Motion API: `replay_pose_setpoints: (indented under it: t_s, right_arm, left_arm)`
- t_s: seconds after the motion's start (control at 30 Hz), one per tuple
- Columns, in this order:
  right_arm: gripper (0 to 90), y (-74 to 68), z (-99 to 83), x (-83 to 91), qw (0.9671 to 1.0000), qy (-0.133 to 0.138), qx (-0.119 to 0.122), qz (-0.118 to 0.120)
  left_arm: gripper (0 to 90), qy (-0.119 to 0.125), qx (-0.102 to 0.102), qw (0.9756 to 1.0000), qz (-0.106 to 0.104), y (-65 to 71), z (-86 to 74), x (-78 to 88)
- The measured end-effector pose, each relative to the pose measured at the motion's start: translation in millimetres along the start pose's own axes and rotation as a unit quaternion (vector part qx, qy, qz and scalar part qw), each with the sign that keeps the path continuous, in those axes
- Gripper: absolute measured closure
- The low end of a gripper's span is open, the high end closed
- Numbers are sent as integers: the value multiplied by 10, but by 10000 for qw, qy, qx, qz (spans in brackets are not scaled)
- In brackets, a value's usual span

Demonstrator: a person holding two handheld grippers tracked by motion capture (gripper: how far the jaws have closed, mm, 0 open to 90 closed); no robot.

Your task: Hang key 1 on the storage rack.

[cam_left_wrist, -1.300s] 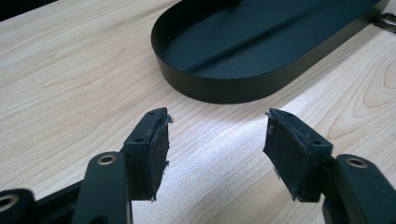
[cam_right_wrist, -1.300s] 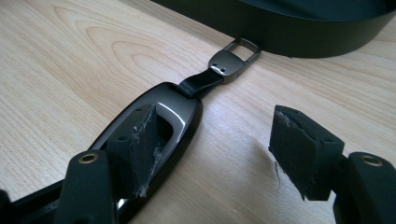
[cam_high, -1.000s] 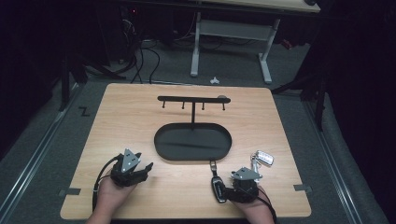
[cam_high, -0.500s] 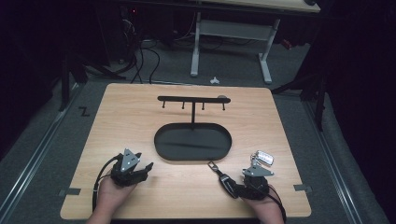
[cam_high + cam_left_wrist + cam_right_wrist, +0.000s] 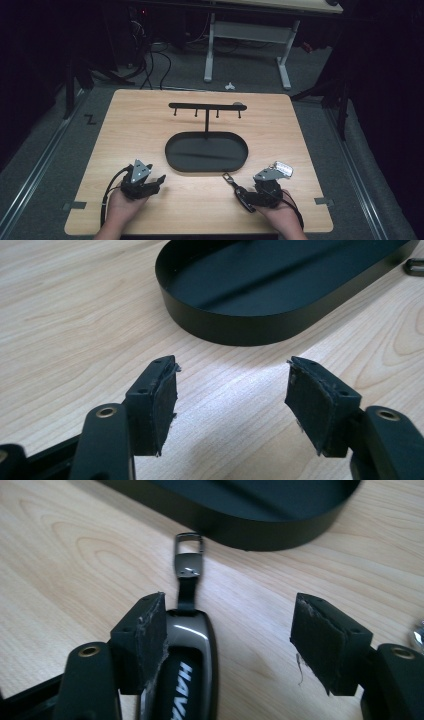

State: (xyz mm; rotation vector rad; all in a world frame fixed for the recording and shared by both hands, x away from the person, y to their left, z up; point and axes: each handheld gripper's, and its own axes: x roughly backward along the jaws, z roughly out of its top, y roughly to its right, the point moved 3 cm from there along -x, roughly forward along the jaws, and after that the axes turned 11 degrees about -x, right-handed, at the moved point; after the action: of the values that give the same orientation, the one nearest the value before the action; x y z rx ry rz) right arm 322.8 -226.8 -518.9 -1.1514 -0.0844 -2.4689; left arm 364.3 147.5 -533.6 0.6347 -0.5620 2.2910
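Note:
A dark key fob with a short strap and metal loop lies on the wooden table, its strap pointing at the black oval tray. My right gripper stands open around the fob, which rests by the left pad with a wide gap to the other pad. In the high view the right gripper sits at the front right, with the fob slanting toward the tray. My left gripper is at the front left. Its jaws have just been opening, with nothing between them.
Behind the tray stands a black rack with several hooks on a post. A small silver object lies right of my right gripper. The tray's wall rises just ahead of the left jaws.
My right gripper has shifted right and lifted slightly. The fob has turned from lying straight to slanting toward the tray. The left hand has stayed put.

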Motion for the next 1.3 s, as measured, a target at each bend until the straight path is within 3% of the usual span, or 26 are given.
replay_pose_setpoints:
  t_s: [0.27,0.4,0.8,0.97,1.3]
  right_arm:
    - [284,-148,173,-160,9962,-782,392,7]
    - [285,-178,233,-238,9919,-1224,336,16]
    - [307,-278,397,-317,9801,-1865,684,0]
    - [345,-306,436,-346,9756,-2083,692,-69]
    - [463,-300,500,-444,9593,-2685,865,-152]
  left_arm:
    - [373,50,-19,10000,-26,4,7,13]
    - [374,58,-77,9999,-50,19,19,13]
    - [374,137,-63,9999,-54,2,34,43]
    - [373,109,-94,9999,-77,16,37,31]
    - [373,59,-140,9998,-101,34,39,13]
